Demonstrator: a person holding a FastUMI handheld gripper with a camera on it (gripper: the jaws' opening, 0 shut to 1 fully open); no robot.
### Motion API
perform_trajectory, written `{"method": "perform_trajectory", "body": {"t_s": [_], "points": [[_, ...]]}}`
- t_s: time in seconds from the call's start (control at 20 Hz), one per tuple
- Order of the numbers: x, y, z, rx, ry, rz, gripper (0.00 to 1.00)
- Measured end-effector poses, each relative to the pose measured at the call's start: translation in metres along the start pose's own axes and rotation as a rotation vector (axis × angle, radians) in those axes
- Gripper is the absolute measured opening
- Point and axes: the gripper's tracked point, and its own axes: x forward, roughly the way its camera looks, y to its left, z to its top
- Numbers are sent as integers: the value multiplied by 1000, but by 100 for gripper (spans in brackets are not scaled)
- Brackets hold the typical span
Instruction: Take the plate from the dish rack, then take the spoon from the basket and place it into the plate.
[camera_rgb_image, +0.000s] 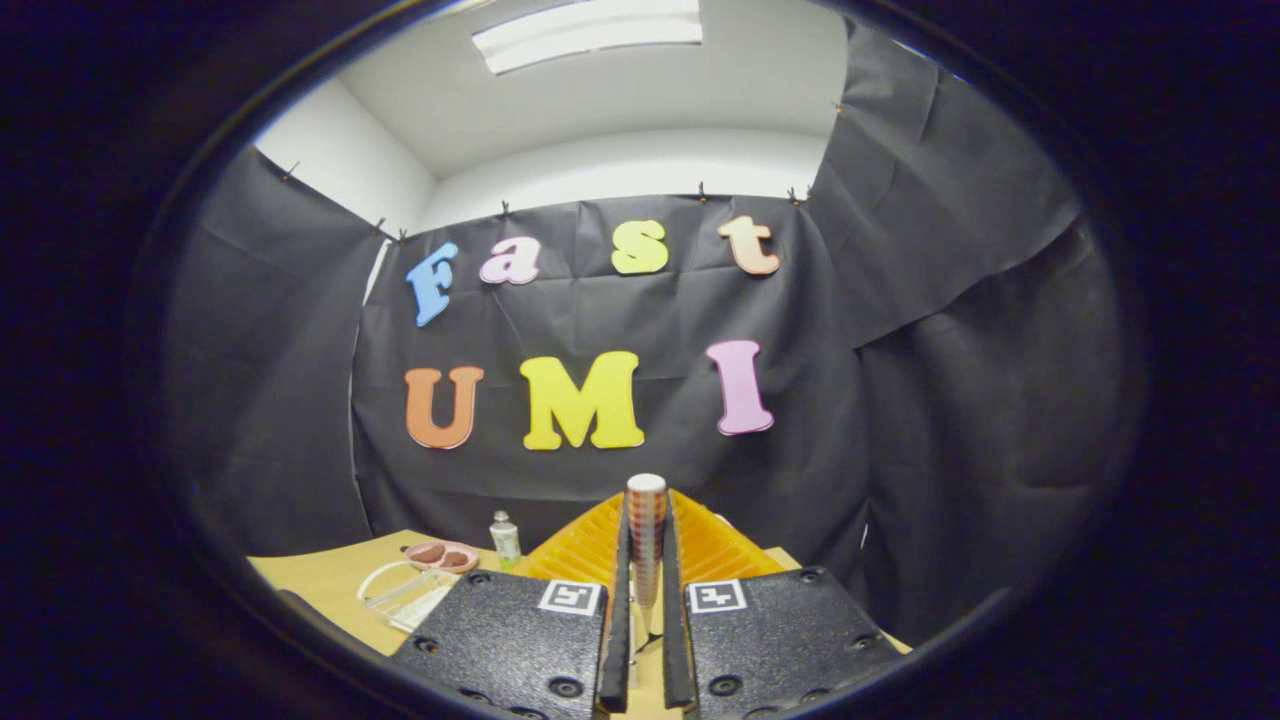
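A plate (646, 535) is being pinched edge-on between the nearly closed fingers of the gripper (646, 640), above the orange dish rack (585, 548) just beyond them, so lifting out seems underway; setting it down likely follows.

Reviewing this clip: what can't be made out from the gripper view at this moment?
- The spoon, held upright between the fingers: its lower end is hidden by them.
- The orange dish rack: its base is hidden behind the gripper.
- The pink plate: too small to tell its contents.
- The small bottle: too small for detail.
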Motion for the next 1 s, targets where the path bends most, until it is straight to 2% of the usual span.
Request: {"method": "perform_trajectory", "body": {"t_s": [0.2, 0.35, 0.45, 0.6, 0.8, 1.0], "points": [[-22, 73, -31, 36, 30, 106, 18], [-31, 132, -85, 42, 99, 196, 18], [-37, 159, -126, 21, 156, 225, 19], [-39, 176, -174, -12, 221, 184, 19], [-39, 180, -212, 41, 284, 117, 19], [-38, 181, -231, 93, 356, 131, 20]]}}
